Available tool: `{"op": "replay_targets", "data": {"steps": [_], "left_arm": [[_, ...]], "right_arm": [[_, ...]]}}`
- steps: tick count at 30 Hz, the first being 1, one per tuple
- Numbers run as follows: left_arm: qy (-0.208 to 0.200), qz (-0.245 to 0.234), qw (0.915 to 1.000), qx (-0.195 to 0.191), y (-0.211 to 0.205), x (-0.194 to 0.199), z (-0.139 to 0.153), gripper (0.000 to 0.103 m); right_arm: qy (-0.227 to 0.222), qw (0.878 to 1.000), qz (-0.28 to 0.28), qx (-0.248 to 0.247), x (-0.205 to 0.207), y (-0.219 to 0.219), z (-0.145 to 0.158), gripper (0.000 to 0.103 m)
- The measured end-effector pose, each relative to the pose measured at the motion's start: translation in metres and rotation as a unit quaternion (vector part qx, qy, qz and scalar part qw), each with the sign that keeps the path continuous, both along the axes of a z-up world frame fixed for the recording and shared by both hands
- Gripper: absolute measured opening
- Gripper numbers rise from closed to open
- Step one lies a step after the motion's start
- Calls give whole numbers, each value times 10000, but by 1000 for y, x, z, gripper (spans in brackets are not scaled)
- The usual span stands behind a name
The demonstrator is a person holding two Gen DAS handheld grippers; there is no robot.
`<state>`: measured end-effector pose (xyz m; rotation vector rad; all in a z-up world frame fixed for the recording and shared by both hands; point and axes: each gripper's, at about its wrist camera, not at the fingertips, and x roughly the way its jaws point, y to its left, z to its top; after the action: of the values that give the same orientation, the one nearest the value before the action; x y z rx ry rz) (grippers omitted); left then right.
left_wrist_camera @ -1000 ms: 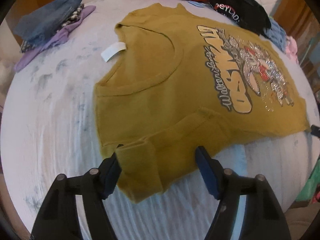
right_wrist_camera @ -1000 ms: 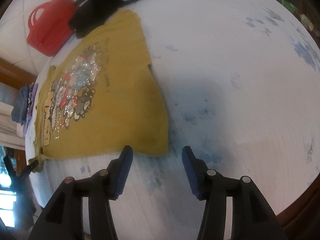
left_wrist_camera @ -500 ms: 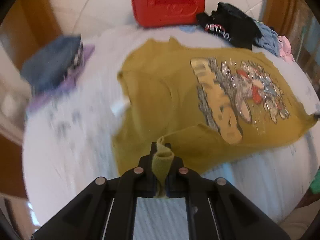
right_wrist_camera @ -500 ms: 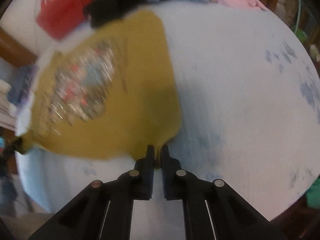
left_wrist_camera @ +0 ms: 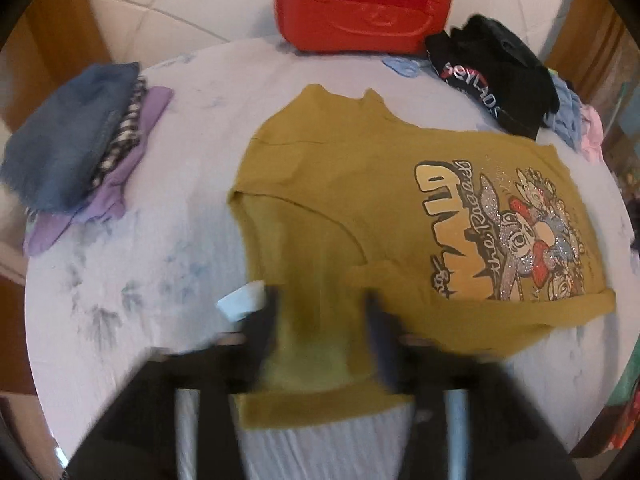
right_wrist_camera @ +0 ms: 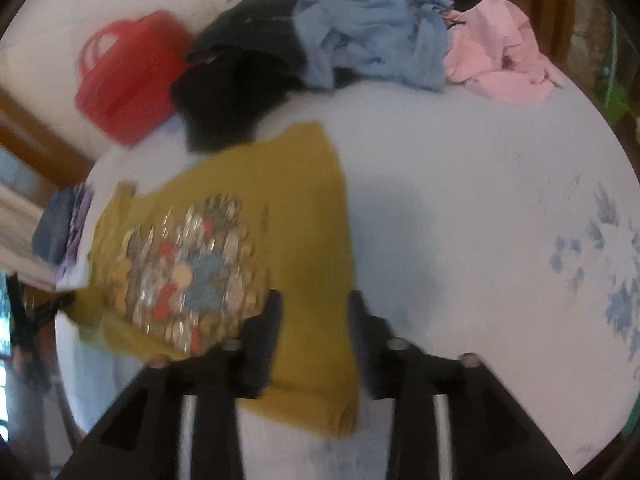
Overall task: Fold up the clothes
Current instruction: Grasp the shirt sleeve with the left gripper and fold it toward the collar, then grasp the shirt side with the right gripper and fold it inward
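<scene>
Both pairs of jaws, clamped half a second ago on the near edge of the mustard-yellow T-shirt, now stand released, the left gripper over the sleeve end and the right gripper over the hem corner. That near edge has been carried inward and laid over the body, so the shirt lies on the pale floral surface with its near side doubled over beside the glitter print. I judge one lengthwise fold is down, and the far side is unfolded.
</scene>
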<state>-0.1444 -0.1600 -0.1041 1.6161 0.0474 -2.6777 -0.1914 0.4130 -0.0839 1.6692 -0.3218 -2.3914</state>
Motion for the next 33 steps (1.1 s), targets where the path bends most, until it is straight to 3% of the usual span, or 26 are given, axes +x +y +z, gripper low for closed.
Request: {"op": "replay_targets", "data": {"steps": [1,7,15,17,18,21,27,29,31,33], "left_arm": [[-13,56,10000,45,-3,1,-1,72],[-168,468,9984,255,-24,14,-11,72],[-546,328,9980,-20,-5,33,-51,72],[-711,289,9970,-48,2,33,-64,72],[-762,288,9967,-58,3,33,-70,72],[-747,294,9967,-100,4,33,-72,72],[-785,311,9964,-76,4,31,-72,72],[-813,318,9961,-79,3,31,-72,72],[-797,356,9962,-31,2,32,-68,72],[-604,450,9971,63,-4,37,-52,72]], "right_arm": [[-61,10000,-25,-20,10,2,-5,57],[-415,9989,-201,-129,44,14,-36,58],[-482,9985,245,52,44,-11,-55,57],[-621,9968,399,310,42,-19,-62,37],[-715,9947,515,523,42,-24,-65,11],[-678,9911,748,867,41,-34,-57,11],[409,9914,718,1014,4,-37,9,11],[509,9899,776,1069,-18,-42,10,11],[490,9900,741,1098,-40,-47,0,24],[412,9910,542,1149,-52,-45,-10,29]]}}
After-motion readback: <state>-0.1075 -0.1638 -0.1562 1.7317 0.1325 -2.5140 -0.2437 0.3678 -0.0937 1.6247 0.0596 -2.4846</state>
